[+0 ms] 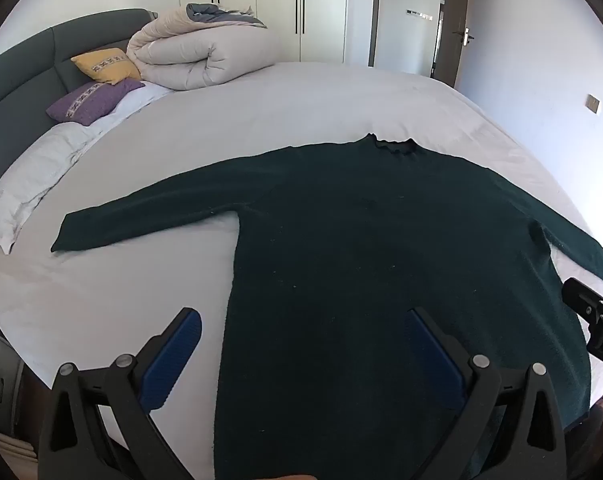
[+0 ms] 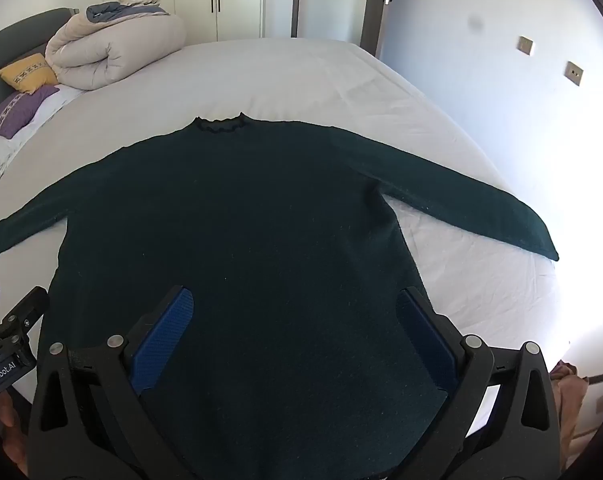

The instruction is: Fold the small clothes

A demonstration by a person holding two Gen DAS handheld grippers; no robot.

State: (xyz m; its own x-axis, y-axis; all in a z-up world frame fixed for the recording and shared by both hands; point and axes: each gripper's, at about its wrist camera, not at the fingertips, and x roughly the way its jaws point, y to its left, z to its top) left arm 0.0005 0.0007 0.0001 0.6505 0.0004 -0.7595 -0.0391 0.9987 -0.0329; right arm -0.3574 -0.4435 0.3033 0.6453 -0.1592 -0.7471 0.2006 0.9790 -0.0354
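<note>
A dark green long-sleeved sweater (image 1: 361,248) (image 2: 237,220) lies flat on the white bed sheet (image 1: 261,120) (image 2: 301,76), collar away from me and both sleeves spread out sideways. My left gripper (image 1: 305,320) hovers open above the sweater's lower left side, its blue pads wide apart with nothing between them. My right gripper (image 2: 297,304) hangs open over the sweater's lower right part, also holding nothing. The right gripper's black body shows at the right edge of the left wrist view, and the left gripper's body at the left edge of the right wrist view.
A rolled beige duvet (image 1: 197,56) (image 2: 109,48) sits at the head of the bed beside a yellow cushion (image 1: 105,64) and a purple cushion (image 1: 93,100). A grey headboard (image 1: 17,76) is at left; wardrobe doors (image 1: 277,4) and a door stand behind the bed.
</note>
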